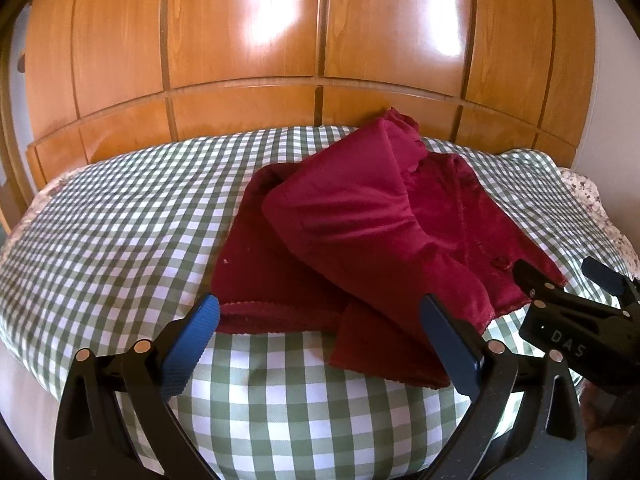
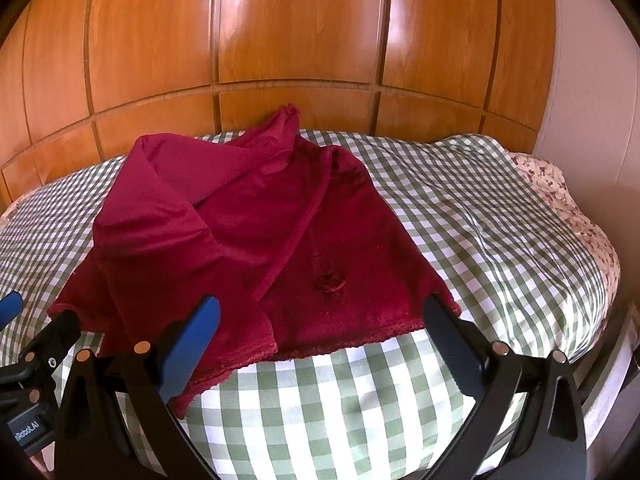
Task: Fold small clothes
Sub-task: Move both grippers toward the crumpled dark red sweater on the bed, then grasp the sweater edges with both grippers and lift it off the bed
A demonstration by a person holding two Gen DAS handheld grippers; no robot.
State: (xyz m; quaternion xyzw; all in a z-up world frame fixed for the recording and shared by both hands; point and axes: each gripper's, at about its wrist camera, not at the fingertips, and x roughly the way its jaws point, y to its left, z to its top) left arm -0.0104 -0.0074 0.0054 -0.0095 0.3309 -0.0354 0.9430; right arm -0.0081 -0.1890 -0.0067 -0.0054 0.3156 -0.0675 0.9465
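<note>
A small dark red velvety garment (image 1: 360,232) lies on the green-and-white checked bed cover (image 1: 120,216), one side flapped over the middle. My left gripper (image 1: 320,316) hovers open at its near hem, blue pads wide apart, nothing held. The right gripper (image 1: 568,276) appears at the right edge of the left wrist view, beside the garment's right hem corner. From the right wrist, the garment (image 2: 248,232) spreads ahead with a small bow (image 2: 330,278) on its front; my right gripper (image 2: 320,316) is open over the near hem. The left gripper (image 2: 24,320) shows at far left.
A wooden panelled wardrobe (image 1: 280,40) rises just behind the bed. A floral sheet (image 2: 568,208) peeks out at the bed's right edge, next to a pale wall (image 2: 588,100). Checked cover extends bare to the left (image 1: 80,240) and right (image 2: 500,220) of the garment.
</note>
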